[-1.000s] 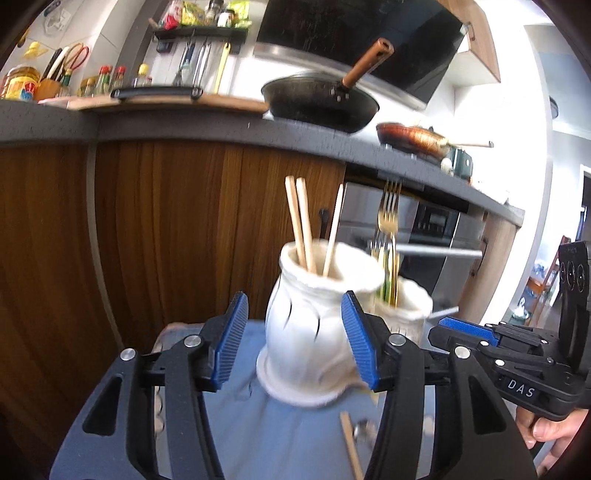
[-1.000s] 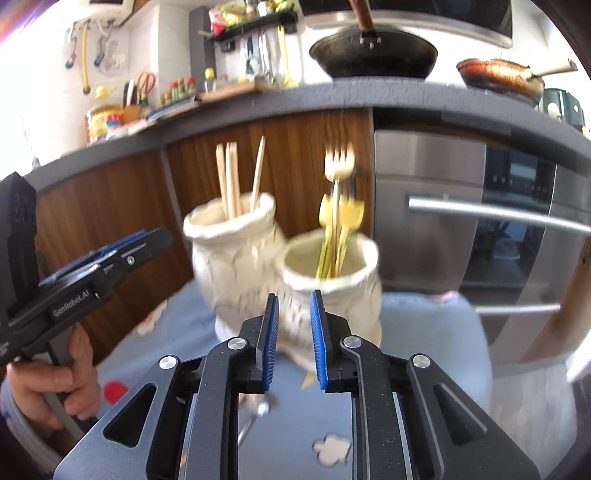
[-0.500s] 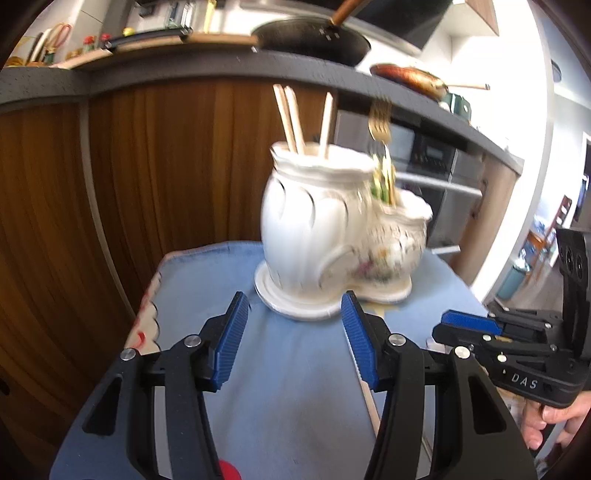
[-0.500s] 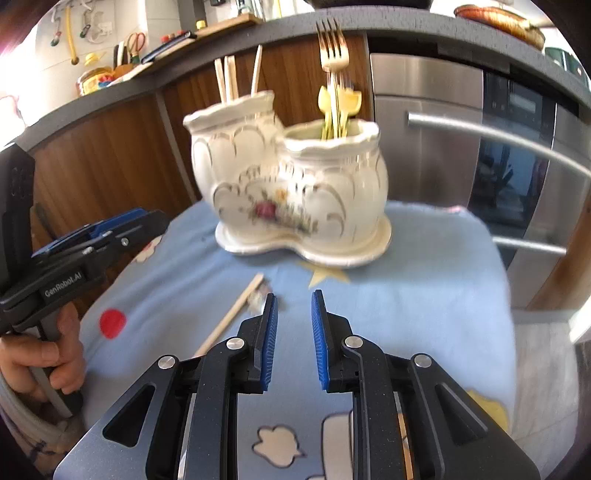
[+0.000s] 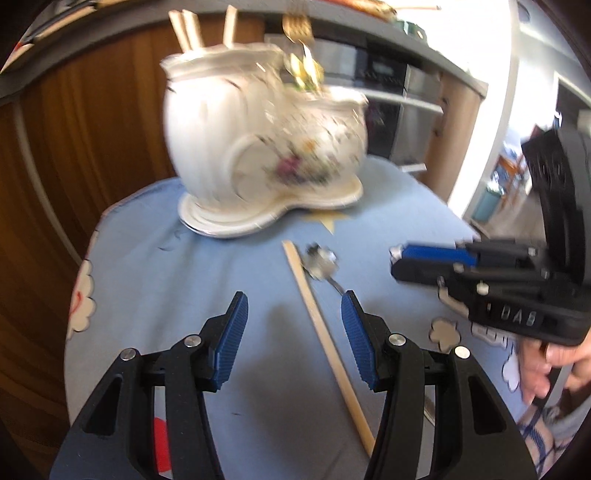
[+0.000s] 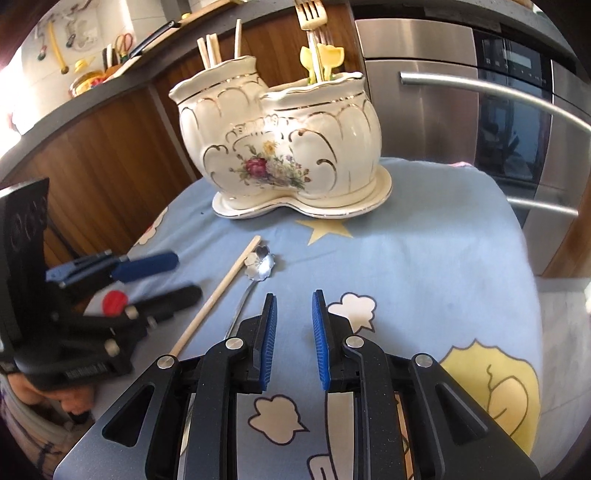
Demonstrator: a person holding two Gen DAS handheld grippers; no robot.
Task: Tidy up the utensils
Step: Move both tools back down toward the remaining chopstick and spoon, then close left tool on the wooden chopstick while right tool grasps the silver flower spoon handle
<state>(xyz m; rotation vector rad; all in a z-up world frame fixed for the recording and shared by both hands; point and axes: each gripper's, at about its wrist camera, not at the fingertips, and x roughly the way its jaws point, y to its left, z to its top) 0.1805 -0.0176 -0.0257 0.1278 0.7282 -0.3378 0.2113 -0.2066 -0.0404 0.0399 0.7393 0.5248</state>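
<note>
On blue cloth (image 6: 424,258), chopstick (image 6: 218,291) points toward holder (image 6: 280,147).

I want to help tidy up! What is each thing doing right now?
Holder: upright on the cloth.
Chopsticks: standing in the holder's left pot.
Fork: standing in its right pot.
Loose chopstick: lying flat.
Spoon: lying flat beside it.
Left gripper: open, empty.
Right gripper: open, empty.
</note>
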